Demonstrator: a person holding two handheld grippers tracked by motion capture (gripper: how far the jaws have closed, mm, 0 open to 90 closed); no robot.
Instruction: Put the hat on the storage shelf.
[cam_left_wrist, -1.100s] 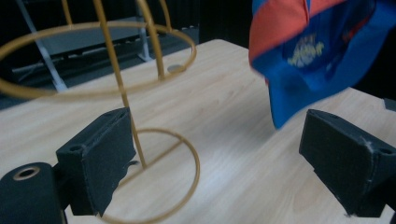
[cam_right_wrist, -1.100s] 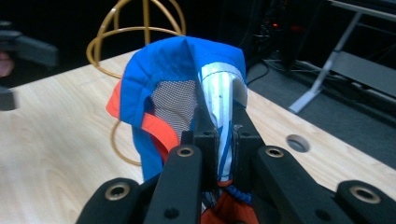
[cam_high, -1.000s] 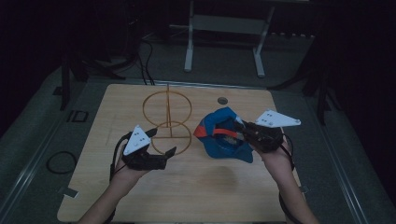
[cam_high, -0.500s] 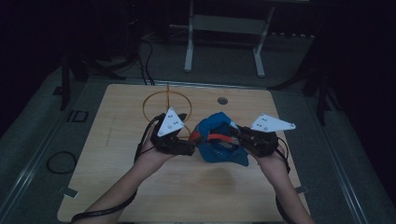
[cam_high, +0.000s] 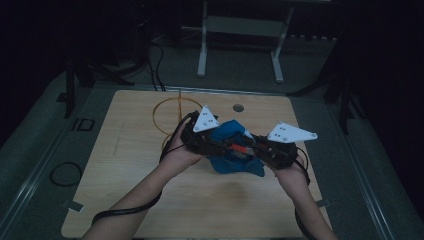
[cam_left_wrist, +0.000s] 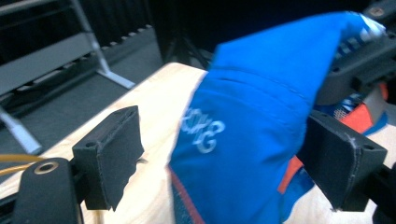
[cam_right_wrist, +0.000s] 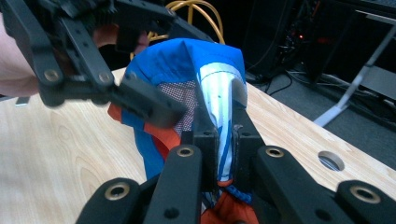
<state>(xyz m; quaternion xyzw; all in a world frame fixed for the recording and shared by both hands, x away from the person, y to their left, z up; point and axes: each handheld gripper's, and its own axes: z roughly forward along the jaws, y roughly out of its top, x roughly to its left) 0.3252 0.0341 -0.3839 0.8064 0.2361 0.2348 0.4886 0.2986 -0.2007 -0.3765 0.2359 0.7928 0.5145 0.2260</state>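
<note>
Blue shorts (cam_high: 235, 152) pinched at waistband by right gripper (cam_right_wrist: 223, 135); left gripper (cam_left_wrist: 224, 154) now moved in, jaws spread but closing around fabric, second grip imminent

Yellow wire stand (cam_high: 172, 116), wooden table (cam_high: 125, 170)
</note>
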